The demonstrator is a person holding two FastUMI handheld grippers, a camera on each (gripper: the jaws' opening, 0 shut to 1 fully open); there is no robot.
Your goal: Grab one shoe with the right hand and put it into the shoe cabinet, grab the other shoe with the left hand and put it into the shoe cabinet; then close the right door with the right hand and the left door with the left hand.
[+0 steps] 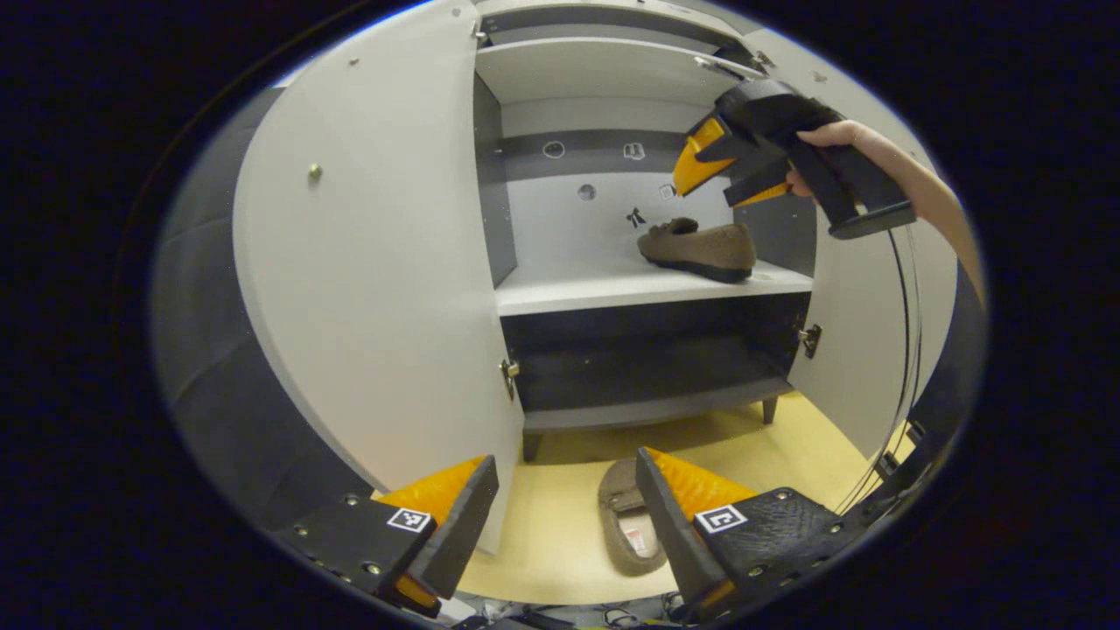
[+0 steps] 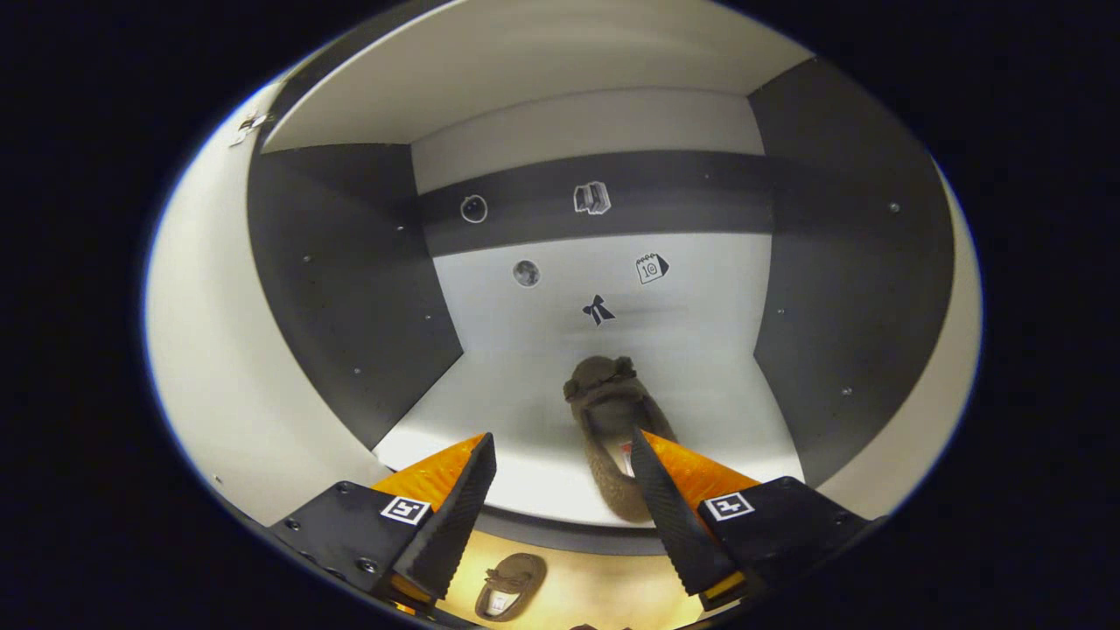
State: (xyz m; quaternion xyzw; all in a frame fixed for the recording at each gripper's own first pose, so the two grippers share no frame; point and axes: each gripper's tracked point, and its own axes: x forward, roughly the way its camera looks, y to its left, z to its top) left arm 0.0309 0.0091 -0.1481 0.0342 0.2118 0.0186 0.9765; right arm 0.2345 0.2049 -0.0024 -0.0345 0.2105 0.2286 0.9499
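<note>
In front of the open shoe cabinet [image 1: 612, 289], two brown shoes are in view. One shoe [image 1: 700, 248] lies on the pale middle shelf [image 1: 612, 289], toward the right side, its toe pointing to the back wall. The other shoe [image 1: 623, 525] lies on the yellow floor [image 1: 560, 516] just before the cabinet's foot, its opening facing up.

The left gripper [image 1: 564, 516] hangs above the floor with its fingers spread wide and nothing between them; the floor shoe shows just beside its right finger. The left door [image 1: 367, 289] stands open close beside this gripper, and the right door [image 1: 866, 350] is open as well, with a cable running down in front of it.

The right gripper [image 1: 700, 171], held by a hand [image 1: 827, 149], sits above and just right of the shelf shoe, apart from it. In the right gripper view, the right gripper [image 2: 564, 499] is wide open and empty, and the shelf shoe [image 2: 612, 411] lies ahead on the shelf [image 2: 490, 420], partly hidden by the right finger. The floor shoe [image 2: 509, 582] shows below the shelf's edge.

Five small stickers [image 2: 598, 309] mark the back wall. The lower compartment [image 1: 647, 367] is dark and holds nothing visible.
</note>
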